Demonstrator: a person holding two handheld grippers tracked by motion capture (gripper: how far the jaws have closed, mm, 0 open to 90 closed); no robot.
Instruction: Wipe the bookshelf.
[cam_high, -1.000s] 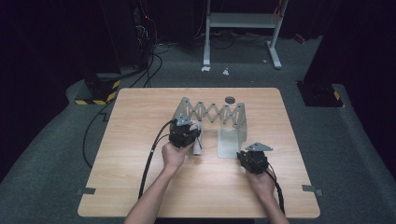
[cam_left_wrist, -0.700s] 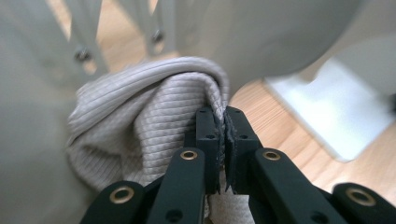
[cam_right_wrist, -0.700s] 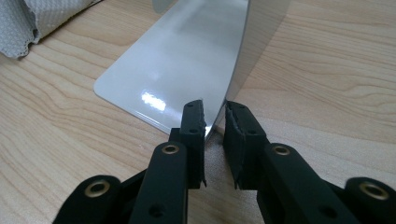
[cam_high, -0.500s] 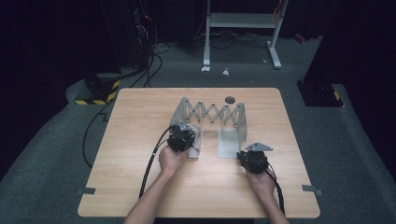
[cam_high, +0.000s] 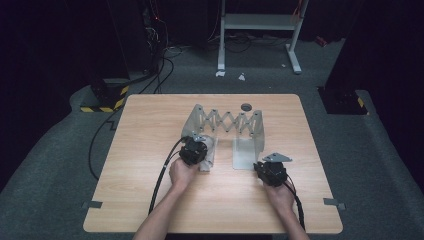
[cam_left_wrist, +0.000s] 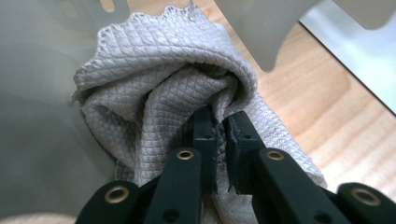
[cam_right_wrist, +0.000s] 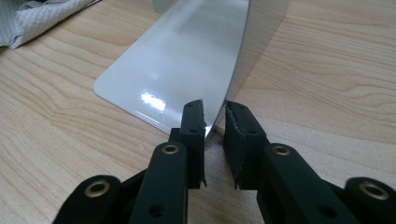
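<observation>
Pinching a fold of the grey quilted cloth (cam_left_wrist: 159, 93), the left gripper (cam_left_wrist: 220, 126) had its fingers clamped with the bundle bunched just beyond their tips, against the metal rack (cam_high: 227, 122). The right gripper (cam_right_wrist: 215, 116) gripped the rack's upright end plate (cam_right_wrist: 252, 42) edge between nearly closed fingers.

This is a lab or recording studio rather than a home. A plain wooden desk (cam_high: 150, 200) stands alone on grey carpet (cam_high: 45, 165), walled in by dark curtains. Black cables (cam_high: 150, 80) run over the floor past a block with yellow-and-black hazard tape (cam_high: 102, 105). A grey metal stand (cam_high: 260, 22) stands behind, and tape tabs (cam_high: 91, 204) mark the desk's near corners.
</observation>
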